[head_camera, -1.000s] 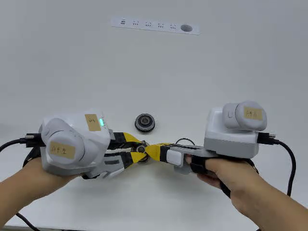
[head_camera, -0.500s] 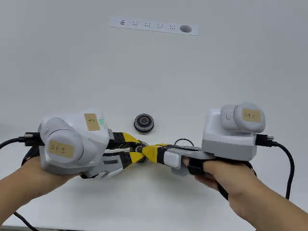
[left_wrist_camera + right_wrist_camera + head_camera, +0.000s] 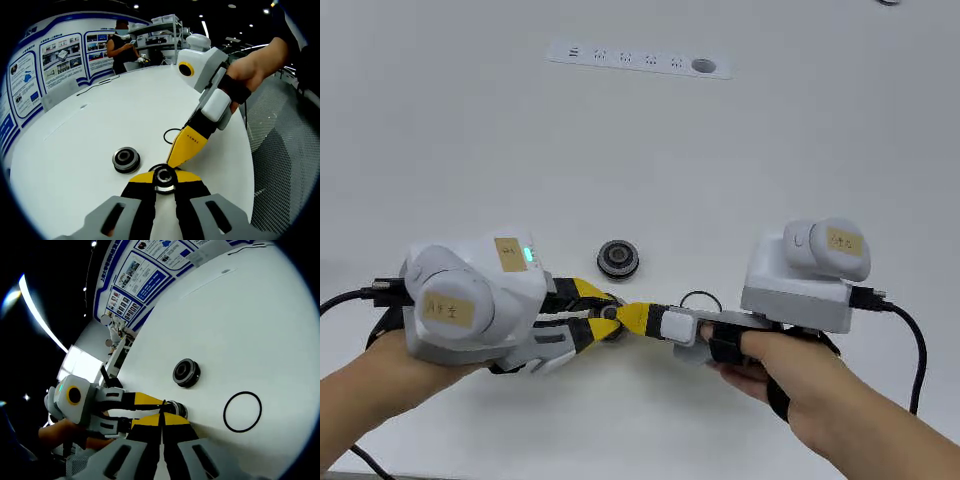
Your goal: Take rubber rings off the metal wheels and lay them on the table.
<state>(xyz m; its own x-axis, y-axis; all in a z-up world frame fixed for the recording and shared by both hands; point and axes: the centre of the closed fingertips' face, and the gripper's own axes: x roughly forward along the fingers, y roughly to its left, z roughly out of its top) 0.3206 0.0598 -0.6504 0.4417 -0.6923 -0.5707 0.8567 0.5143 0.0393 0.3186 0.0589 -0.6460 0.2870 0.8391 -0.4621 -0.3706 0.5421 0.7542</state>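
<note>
1. A small silver metal wheel [image 3: 164, 178], its ring seemingly on, is clamped in the left gripper [image 3: 603, 311].
2. The right gripper [image 3: 176, 156], jaws closed, touches its rim; any pinch is unclear.
3. One thin black rubber ring [image 3: 242, 411] lies on the white table [image 3: 470, 150]; another dark metal wheel [image 3: 619, 257] waits.

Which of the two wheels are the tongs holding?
The small round metal wheel clamped in the left yellow-tipped tongs. The other dark metal wheel sits alone on the white table.

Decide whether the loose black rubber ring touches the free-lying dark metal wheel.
Apart: right gripper view shows white table between black rubber ring and free dark metal wheel.
</note>
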